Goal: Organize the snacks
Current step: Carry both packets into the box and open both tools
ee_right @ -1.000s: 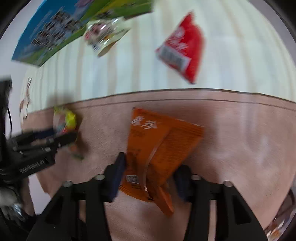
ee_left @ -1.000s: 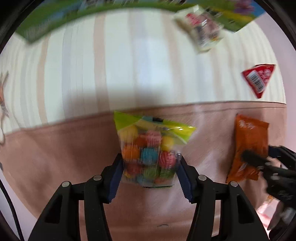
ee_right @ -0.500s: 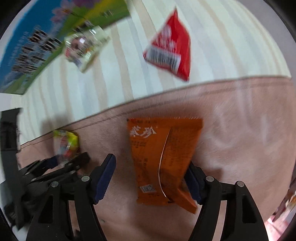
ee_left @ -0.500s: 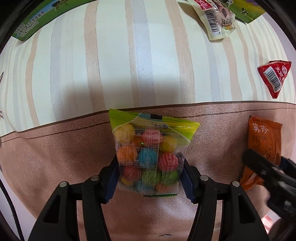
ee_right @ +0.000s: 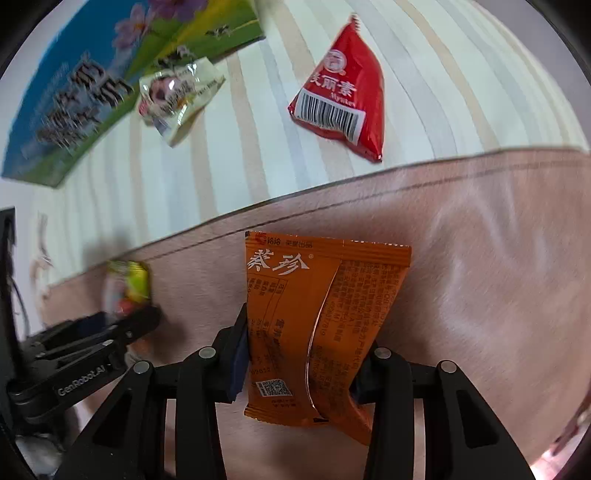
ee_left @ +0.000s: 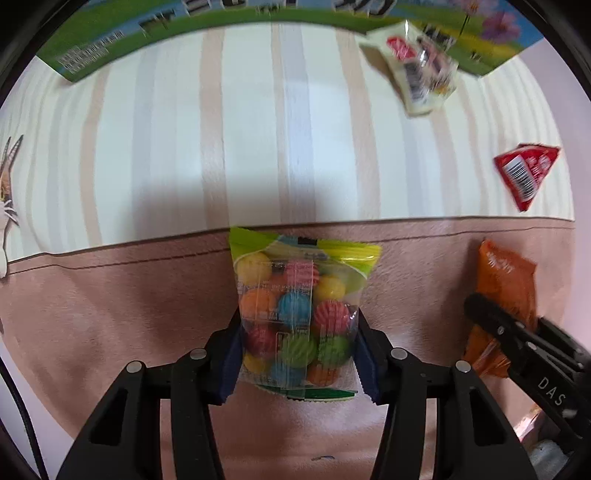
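Observation:
My left gripper (ee_left: 297, 360) is shut on a clear bag of coloured candy balls (ee_left: 295, 314) with a green top, held over the brown cloth band (ee_left: 110, 302). My right gripper (ee_right: 299, 365) is shut on an orange snack packet (ee_right: 314, 325), also over the brown band. In the left wrist view the orange packet (ee_left: 506, 291) and the right gripper show at the right. In the right wrist view the candy bag (ee_right: 127, 288) and the left gripper show blurred at the left.
A red triangular packet (ee_right: 341, 92) (ee_left: 526, 173) and a pale wrapped snack (ee_right: 179, 98) (ee_left: 417, 77) lie on the striped cloth (ee_left: 240, 147). A blue-green printed box (ee_right: 85, 92) (ee_left: 221, 22) lies at the far edge.
The right gripper's jaws have closed in on the orange packet, which now stands straighter. Both views have shifted slightly; the left gripper keeps its hold on the candy bag.

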`<state>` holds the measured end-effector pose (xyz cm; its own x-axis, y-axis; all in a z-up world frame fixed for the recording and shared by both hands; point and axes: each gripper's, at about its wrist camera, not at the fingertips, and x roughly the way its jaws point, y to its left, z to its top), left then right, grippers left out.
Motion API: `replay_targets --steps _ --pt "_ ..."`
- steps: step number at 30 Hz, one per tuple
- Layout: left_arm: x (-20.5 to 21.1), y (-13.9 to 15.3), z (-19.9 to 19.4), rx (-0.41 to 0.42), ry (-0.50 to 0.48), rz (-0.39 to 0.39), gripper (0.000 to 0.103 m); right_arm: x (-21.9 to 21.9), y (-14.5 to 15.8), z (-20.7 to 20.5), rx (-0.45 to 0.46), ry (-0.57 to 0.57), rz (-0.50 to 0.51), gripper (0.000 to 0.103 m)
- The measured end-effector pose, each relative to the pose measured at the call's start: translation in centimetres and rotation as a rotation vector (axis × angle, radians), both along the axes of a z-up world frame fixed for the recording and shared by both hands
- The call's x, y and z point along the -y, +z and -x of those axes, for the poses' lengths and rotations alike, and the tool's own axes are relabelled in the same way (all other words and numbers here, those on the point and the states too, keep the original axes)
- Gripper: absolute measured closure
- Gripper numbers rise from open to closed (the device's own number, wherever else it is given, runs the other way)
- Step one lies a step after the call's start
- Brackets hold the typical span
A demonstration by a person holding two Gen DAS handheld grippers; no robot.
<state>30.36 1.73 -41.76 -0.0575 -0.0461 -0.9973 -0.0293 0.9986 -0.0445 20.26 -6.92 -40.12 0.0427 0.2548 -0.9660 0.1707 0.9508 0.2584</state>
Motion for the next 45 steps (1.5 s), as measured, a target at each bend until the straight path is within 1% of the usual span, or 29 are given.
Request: replay_targets --steps 2,5,9,11,13,17,18,19,20,21,23,24,26,27,28,32,35,36,37,38,39,40,41,45 --pt "-0.1 1.1 -0.2 0.017 0.005 0.017 0.054 -0.1 1.2 -0.2 0.024 0.001 -0.030 0.059" --pt "-0.8 3.8 -0.5 0.059 0.006 0.048 0.054 -0.4 3.5 -1.0 0.066 0.008 -0.074 0.059" --pt "-1.5 8.7 -1.8 0.135 0.016 0.105 0.054 -0.8 8.8 -2.8 0.157 0.040 -0.123 0.059" --pt "-2.2 11.6 -3.1 0.185 0.023 0.132 0.054 -1.2 12.0 -4.1 0.213 0.058 -0.153 0.059" --pt "-3.4 14.4 -4.9 0.237 0.033 0.158 0.054 -1.7 15.3 -6.0 0.267 0.085 -0.174 0.059" --pt "-5.3 18.9 -9.5 0.307 0.054 0.191 0.054 -4.0 19.3 -10.8 0.348 0.146 -0.189 0.059" --pt "-5.9 19.7 -11.0 0.323 0.055 0.182 0.054 -4.3 19.7 -11.8 0.357 0.159 -0.188 0.059" --pt "-6.3 20.4 -12.3 0.335 0.051 0.168 0.054 -4.9 20.3 -13.6 0.373 0.171 -0.187 0.059" --pt "-7.0 21.0 -13.4 0.348 0.047 0.150 0.054 -5.3 20.4 -14.4 0.382 0.176 -0.188 0.059" --pt "-7.7 21.5 -14.7 0.360 0.049 0.126 0.054 -6.0 20.6 -16.2 0.391 0.189 -0.181 0.059" --pt "-8.3 21.5 -17.6 0.354 0.051 0.087 0.054 -7.0 20.6 -18.9 0.397 0.204 -0.179 0.059" --pt "-8.8 21.2 -18.7 0.345 0.055 0.080 0.054 -8.7 20.3 -20.0 0.394 0.208 -0.180 0.059" --pt "-9.9 20.4 -20.5 0.322 0.065 0.059 0.054 -11.0 19.3 -22.8 0.386 0.225 -0.176 0.059" --pt "-10.6 19.7 -21.8 0.306 0.073 0.044 0.054 -11.0 18.6 -23.5 0.382 0.231 -0.175 0.059" --pt "-11.0 19.2 -22.2 0.296 0.078 0.037 0.054 -11.8 18.2 -24.9 0.372 0.236 -0.177 0.059" --pt "-12.5 17.0 -24.6 0.259 0.093 -0.014 0.053 -13.7 16.5 -27.9 0.336 0.259 -0.179 0.058" --pt "-13.2 14.5 -26.5 0.214 0.117 -0.016 0.053 -14.9 14.3 -30.1 0.285 0.265 -0.189 0.057" --pt "-13.5 13.6 -27.0 0.196 0.130 -0.007 0.052 -15.1 13.4 -30.6 0.275 0.266 -0.182 0.056" --pt "-13.7 13.2 -27.1 0.184 0.137 -0.005 0.050 -15.3 12.5 -31.3 0.255 0.268 -0.169 0.052" --pt "-13.8 12.7 -27.4 0.175 0.140 -0.006 0.047 -15.5 11.8 -31.8 0.242 0.264 -0.166 0.038" --pt "-14.0 12.3 -27.7 0.169 0.136 -0.017 0.037 -15.4 11.2 -31.9 0.240 0.258 -0.158 0.027" --pt "-14.1 12.1 -27.9 0.167 0.135 -0.028 0.030 -15.2 10.8 -32.1 0.236 0.254 -0.146 0.024" --pt "-14.3 11.9 -27.9 0.172 0.136 -0.036 0.023 -15.2 10.4 -32.2 0.235 0.260 -0.139 0.024" --pt "-14.0 12.5 -27.4 0.201 0.139 -0.039 0.022 -14.7 10.5 -32.0 0.240 0.277 -0.077 0.024"
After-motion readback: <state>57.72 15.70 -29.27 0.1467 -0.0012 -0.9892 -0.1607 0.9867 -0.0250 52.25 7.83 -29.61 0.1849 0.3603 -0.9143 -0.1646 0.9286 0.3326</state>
